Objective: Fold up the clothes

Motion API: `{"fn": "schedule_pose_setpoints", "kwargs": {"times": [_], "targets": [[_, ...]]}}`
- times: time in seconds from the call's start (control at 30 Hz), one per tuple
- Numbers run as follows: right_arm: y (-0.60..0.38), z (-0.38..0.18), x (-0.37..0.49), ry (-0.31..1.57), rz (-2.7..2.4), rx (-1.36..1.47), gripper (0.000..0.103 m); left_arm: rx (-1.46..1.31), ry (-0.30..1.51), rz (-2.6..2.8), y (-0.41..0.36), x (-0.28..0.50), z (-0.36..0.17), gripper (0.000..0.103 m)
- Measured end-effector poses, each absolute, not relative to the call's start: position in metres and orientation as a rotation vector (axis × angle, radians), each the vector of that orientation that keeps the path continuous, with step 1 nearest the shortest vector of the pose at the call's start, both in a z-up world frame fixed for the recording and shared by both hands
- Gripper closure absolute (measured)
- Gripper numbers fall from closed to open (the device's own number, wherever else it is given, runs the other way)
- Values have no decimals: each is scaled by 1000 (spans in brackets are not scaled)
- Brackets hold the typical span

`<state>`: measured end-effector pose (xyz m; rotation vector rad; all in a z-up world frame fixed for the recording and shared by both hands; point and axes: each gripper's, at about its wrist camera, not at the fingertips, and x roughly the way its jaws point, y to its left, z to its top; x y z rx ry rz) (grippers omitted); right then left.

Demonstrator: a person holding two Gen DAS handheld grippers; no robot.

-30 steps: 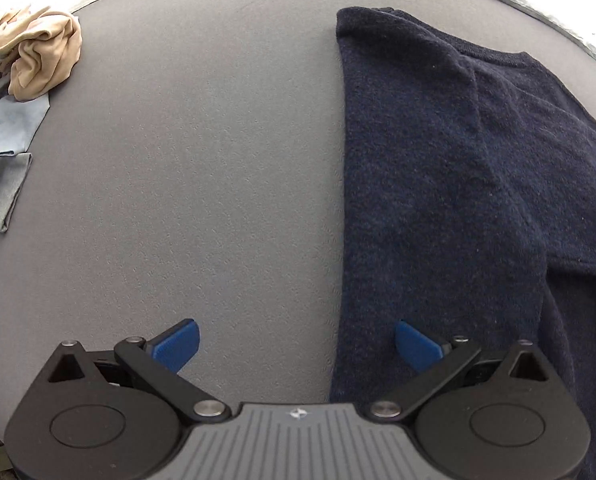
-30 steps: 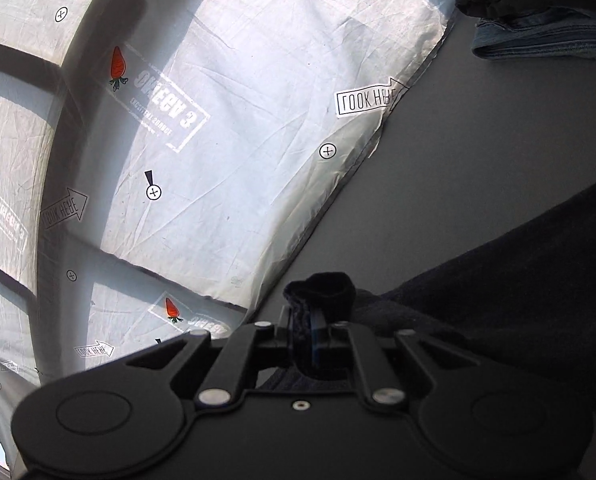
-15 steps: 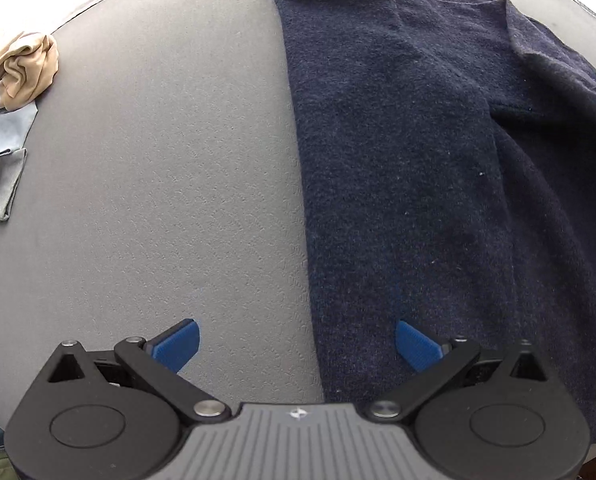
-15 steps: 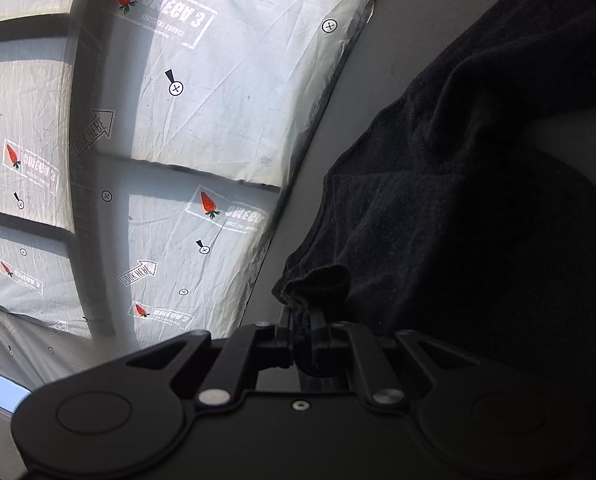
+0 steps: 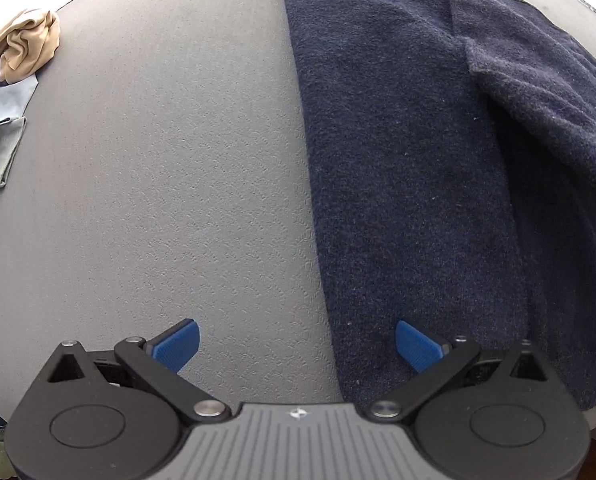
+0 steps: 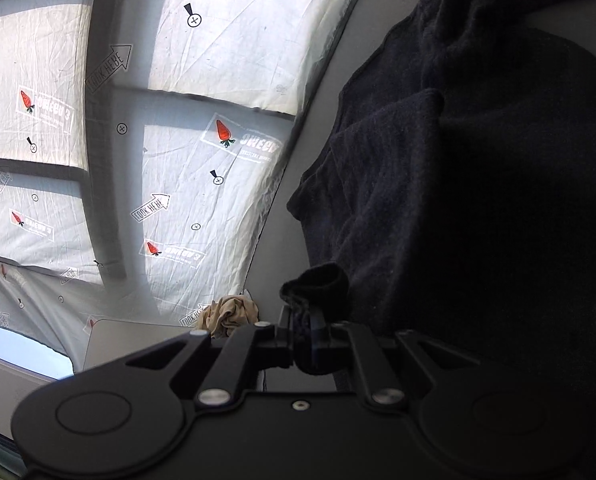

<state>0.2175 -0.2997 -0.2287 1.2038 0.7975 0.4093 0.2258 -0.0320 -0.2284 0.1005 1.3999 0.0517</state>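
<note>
1. The navy sweater lies on the grey table, spread flat ahead of the left gripper and to the right of its midline. Its straight long edge runs away from the tool, passing between the two blue pads.
2. The left gripper hangs above the table with its jaws wide apart and nothing between them. One pad is over bare table, the other over the cloth.
3. The right gripper has its jaws clamped on a bunched bit of the sweater, which pokes up just past the fingertips. The rest of the garment drapes away to the right of this tool, with one layer lying over another.
4. The step in hand looks like a fold-over, with the right gripper carrying the held part across the body of the sweater.
5. Next, the held part probably needs laying flat and square. The left gripper could then pin or take the near edge.
6. A tan garment sits crumpled far ahead and to the left, well apart.
</note>
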Motion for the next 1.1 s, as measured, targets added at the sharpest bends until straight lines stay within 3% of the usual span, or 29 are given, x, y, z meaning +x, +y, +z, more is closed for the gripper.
{"fn": "schedule_pose_setpoints", "kwargs": {"times": [0.57, 1.1], "targets": [[-258, -232, 189, 981, 495, 940, 95, 80, 1374, 43, -38, 195, -224, 0], [-265, -252, 167, 1077, 480, 959, 93, 89, 1378, 29, -49, 169, -218, 0]]}}
